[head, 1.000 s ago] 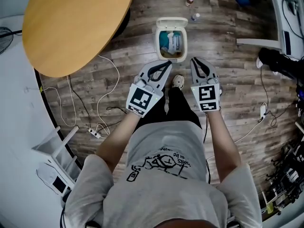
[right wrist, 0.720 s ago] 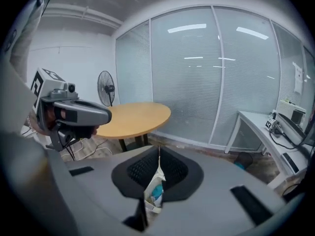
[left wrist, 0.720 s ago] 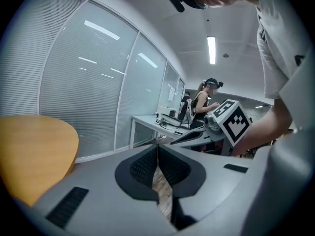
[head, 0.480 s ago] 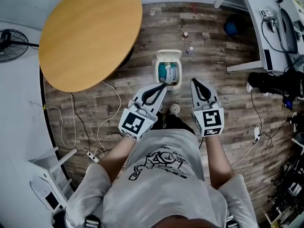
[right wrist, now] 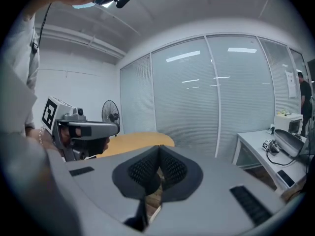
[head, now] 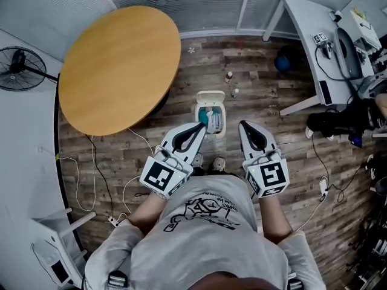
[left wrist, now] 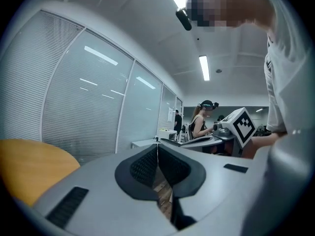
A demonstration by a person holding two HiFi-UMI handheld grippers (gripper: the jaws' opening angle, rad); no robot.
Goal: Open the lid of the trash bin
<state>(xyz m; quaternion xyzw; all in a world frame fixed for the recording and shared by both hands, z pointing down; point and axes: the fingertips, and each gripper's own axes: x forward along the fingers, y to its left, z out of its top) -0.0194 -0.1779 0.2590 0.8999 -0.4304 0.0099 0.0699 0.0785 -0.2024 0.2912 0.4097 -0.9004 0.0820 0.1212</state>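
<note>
Wood-plank floor (head: pixel 121 156) spreads below, with a fan (head: pixel 18 68) at 9 o'clock and a round bench (head: pixel 121 65) at 10 o'clock. Next comes the left gripper (head: pixel 201 125), at 7 o'clock of the bin, jaws pressed together on nothing and aimed level across the room. At 12 o'clock ahead of the person stands the trash bin (head: pixel 222 121), its lid (head: pixel 211 97) tipped back at the far edge so the contents show. The opening looks done, which probably explains the idle hold. At the bin's 5 o'clock, the right gripper (head: pixel 243 125) is likewise closed and empty.
</note>
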